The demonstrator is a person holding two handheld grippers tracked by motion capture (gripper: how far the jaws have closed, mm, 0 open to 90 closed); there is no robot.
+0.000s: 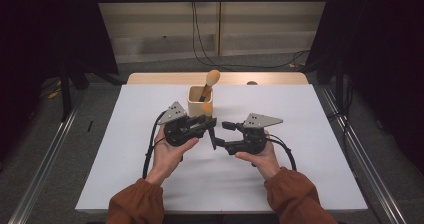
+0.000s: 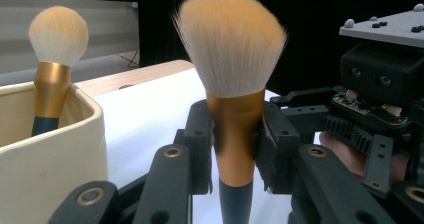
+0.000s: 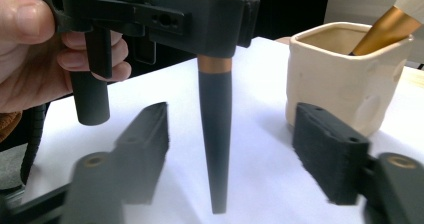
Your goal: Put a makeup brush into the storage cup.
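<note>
2 makeup brushes: 1 in cream cup (image 1: pixel 200 102) near tabletop (image 1: pixel 125 184) far edge, 1 (image 2: pixel 231 84) clamped in left tongs (image 1: pixel 209 122); right tongs (image 1: pixel 221 135) gape, nothing gripped. White tabletop, grey floor, dark curtains.

The near half of the white table sheet (image 1: pixel 210 184) is left bare between and in front of the two forearms, and wide bare strips are seen to the left and right of both grippers. Passage straight ahead is blocked by the cream square ceramic holder (image 1: pixel 200 102), which stands just behind the left gripper (image 1: pixel 207 124) with a gold-handled powder brush (image 1: pixel 210 83) leaning out of it. The gap between the right gripper's (image 1: pixel 225 134) parted jaws is occupied by the dark tapered handle of the second gold-and-black brush (image 3: pixel 215 134), hanging upright from the left gripper's clamp, with clearance on either side in the right gripper view.
</note>
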